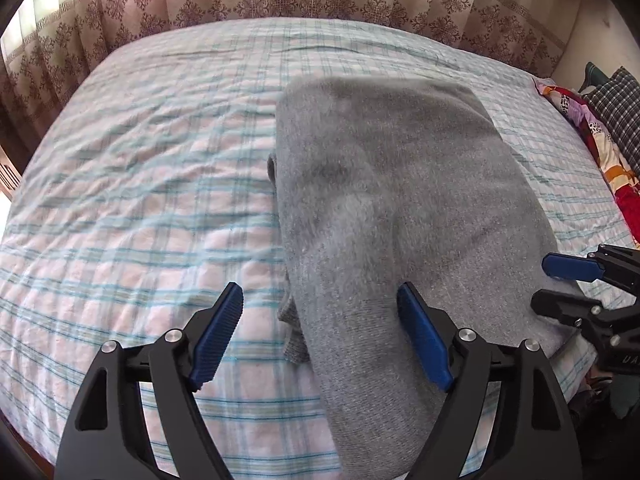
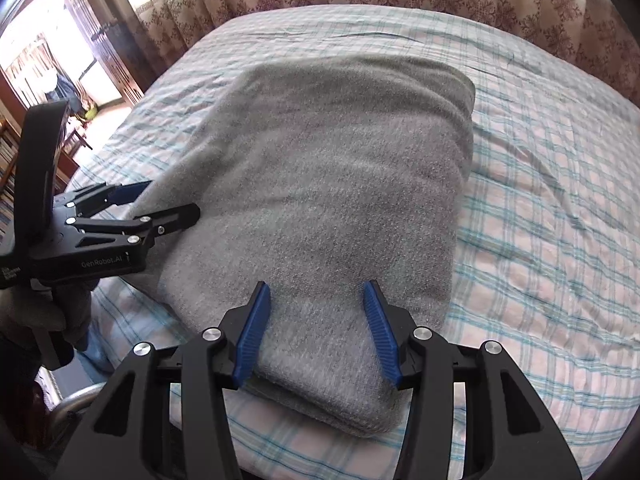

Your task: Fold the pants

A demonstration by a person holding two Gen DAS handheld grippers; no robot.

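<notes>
Your left gripper (image 1: pixel 320 336) fills the bottom of the left wrist view, its blue pads spread wide and gripping nothing; the right-hand pad rests against the near end of the grey pants (image 1: pixel 400 200), the other hangs over bare sheet. Those pants lie folded into a thick bundle on the plaid bed sheet (image 1: pixel 140 180), toward the bed's near right edge, with a loose bit of fabric poking out on the bundle's left side. At the right border the other gripper reaches in, one pad above the bundle's edge.

From the right wrist view, your right gripper (image 2: pixel 316 328) is also parted, moderately wide, poised over the near edge of the pants (image 2: pixel 320 180), clamping nothing. The left gripper (image 2: pixel 160 204) straddles the bundle's left edge, spread apart.

Watch that edge: I judge a pad dragging out sideways could snag the knit and pull the top layer open. The bundle also sits near the bed's edge, so a push could slide it off.
</notes>
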